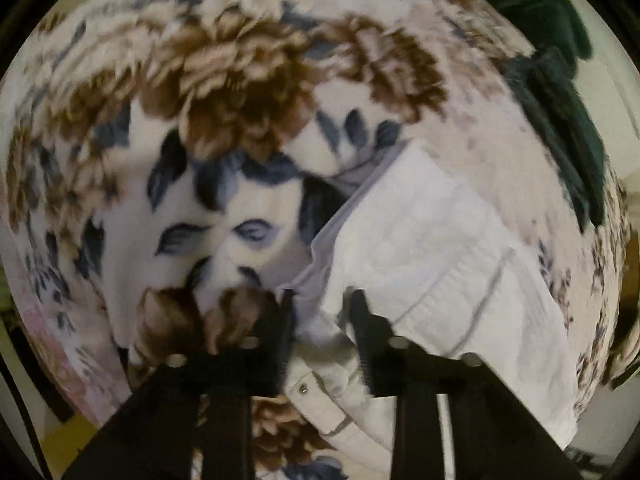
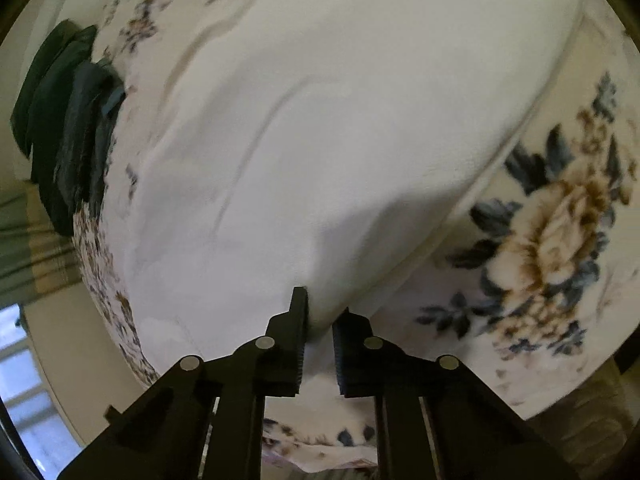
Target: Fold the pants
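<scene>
Lying diagonally: white pants [image 1: 432, 248]

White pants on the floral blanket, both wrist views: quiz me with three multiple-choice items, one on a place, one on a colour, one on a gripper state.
1. Where is the dark green clothing stack relative to the white pants in the right wrist view?
A. left of them, at the blanket's edge
B. on top of them
C. right of them, by the big flower

2. What colour are the large flowers on the floral blanket?
A. red
B. brown and tan
C. yellow

3. What is the right gripper doing?
A. open, away from any cloth
B. shut on the blanket alone
C. shut on the pants' edge

Answers:
1 A: the dark green clothing stack lies left of the white pants.
2 B: the floral blanket shows brown-tan blooms with blue leaves.
3 C: white fabric bunches between the right gripper fingers.
</scene>
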### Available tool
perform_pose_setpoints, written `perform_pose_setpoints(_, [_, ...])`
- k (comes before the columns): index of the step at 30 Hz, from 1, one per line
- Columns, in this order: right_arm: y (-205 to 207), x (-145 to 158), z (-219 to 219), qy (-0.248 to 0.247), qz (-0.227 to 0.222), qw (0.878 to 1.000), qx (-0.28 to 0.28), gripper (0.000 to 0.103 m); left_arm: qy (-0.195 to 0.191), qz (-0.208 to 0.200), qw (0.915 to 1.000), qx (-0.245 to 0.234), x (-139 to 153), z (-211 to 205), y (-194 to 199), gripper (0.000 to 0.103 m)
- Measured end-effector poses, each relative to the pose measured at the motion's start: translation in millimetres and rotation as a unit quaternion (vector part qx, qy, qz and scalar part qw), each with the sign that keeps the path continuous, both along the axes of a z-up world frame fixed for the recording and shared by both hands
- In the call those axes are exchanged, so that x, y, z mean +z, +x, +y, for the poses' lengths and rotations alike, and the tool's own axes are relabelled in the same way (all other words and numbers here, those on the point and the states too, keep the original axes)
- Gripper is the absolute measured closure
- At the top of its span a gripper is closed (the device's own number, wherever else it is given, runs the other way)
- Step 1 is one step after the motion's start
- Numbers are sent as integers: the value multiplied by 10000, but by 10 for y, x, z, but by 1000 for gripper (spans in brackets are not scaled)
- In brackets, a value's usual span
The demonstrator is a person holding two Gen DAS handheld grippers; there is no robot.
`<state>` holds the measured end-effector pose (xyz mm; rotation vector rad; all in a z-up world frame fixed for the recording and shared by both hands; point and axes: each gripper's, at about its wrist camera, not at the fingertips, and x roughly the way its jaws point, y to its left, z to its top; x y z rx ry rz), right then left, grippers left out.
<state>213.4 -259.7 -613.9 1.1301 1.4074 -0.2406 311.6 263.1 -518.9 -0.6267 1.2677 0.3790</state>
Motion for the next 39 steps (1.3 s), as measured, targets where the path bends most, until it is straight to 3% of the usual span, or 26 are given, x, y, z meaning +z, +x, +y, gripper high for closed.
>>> perform_pose_setpoints(5, [-48,309,46,-204,-230,9986,431,92,-35,-227,9997,114,275,71,-274,88])
perform_pose_setpoints(10, [-33,-72,109,-154,365,9936,1056,91,-178,294,9988,347,-118,285,-307,83])
perform_pose_setpoints(12, [66,-129,121,-113,626,9882,1390,80,-168,402,9988,228,-115,260,-263,80])
perform_pose_setpoints(15, [234,131,138,57,826,9757,2030,68,329,473,9983,-61,183,88,-176,73])
perform_pose_setpoints(17, [353,382,157,192,679,9711,2281,55,838,495,9945,-387,402,-96,-99,57])
perform_pose_setpoints(18, [476,540,185,287,509,9681,2437,54,1033,469,9922,-520,500,-182,-60,41])
perform_pose_setpoints(19, [702,720,260,212,332,9601,2767,53,1212,347,9899,-647,603,-277,-7,26])
perform_pose_setpoints(21, [1088,882,409,49,43,9458,3248,52,1524,83,9842,-897,756,-498,126,19])
perform_pose_setpoints(23, [1641,929,657,-245,-210,9250,3786,52,1608,-76,9798,-1188,774,-680,287,18])
perform_pose_setpoints(25, [2216,763,970,-383,-199,9015,4307,52,1475,-110,9795,-1367,694,-814,440,18])
perform_pose_setpoints(29, [2776,277,1295,-163,346,8749,4827,52,1382,48,9728,-1859,369,-1130,730,18])
perform_pose_setpoints(30, [2850,162,1422,-214,528,8575,5114,52,1374,96,9708,-1964,297,-1208,750,18])
perform_pose_setpoints(31, [2842,68,1422,-340,582,8478,5260,57,1394,171,9686,-2052,236,-1278,770,18])
perform_pose_setpoints(32, [2818,64,1427,-417,545,8444,5313,91,1366,231,9674,-2118,164,-1307,785,18])
perform_pose_setpoints(33, [2816,78,1440,-512,494,8403,5374,92,1333,272,9672,-2147,132,-1329,770,18])
perform_pose_setpoints(36, [2882,277,1357,-695,98,8579,5089,94,1217,430,9690,-2107,-14,-1319,696,18])
perform_pose_setpoints(39, [2946,356,1093,-507,-58,8898,4535,95,1120,558,9716,-2009,-120,-1223,618,18])
